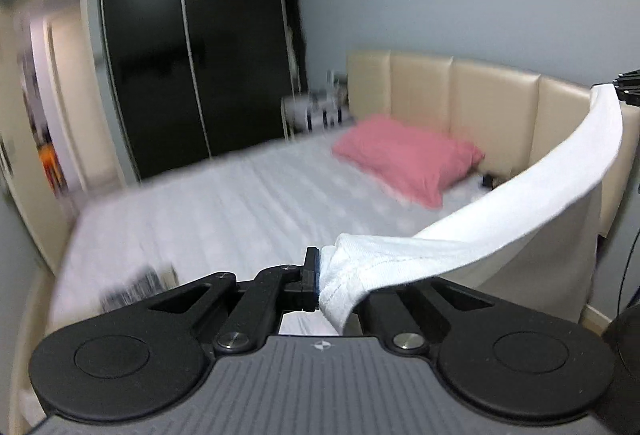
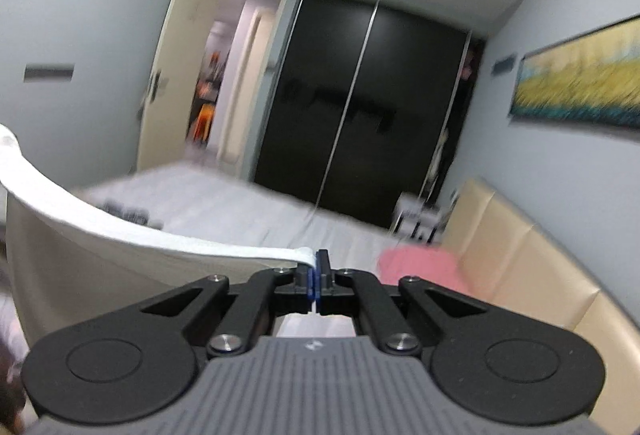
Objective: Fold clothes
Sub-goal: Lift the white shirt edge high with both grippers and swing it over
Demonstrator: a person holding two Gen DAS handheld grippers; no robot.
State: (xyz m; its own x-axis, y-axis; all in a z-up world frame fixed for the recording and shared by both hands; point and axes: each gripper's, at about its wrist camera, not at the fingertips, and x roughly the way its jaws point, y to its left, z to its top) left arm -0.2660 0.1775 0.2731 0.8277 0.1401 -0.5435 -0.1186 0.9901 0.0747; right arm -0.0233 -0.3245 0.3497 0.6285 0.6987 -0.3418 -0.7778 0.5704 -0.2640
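A white garment (image 1: 532, 195) is held up above the bed, stretched in an arc between the two grippers. My left gripper (image 1: 320, 281) is shut on one bunched, hemmed corner of it. My right gripper (image 2: 319, 277) is shut on the opposite corner, a thin white edge pinched between its blue pads. In the right wrist view the white garment (image 2: 100, 219) sweeps away to the left and hangs down below that edge. The other gripper shows as a dark shape (image 1: 628, 87) at the far right of the left wrist view.
Below lies a bed with a pale striped sheet (image 1: 224, 211), a pink pillow (image 1: 404, 159) and a beige padded headboard (image 1: 480, 103). A dark patterned item (image 1: 132, 287) lies near the bed's front edge. Black wardrobe doors (image 2: 360, 107) and an open doorway (image 2: 224, 91) stand behind.
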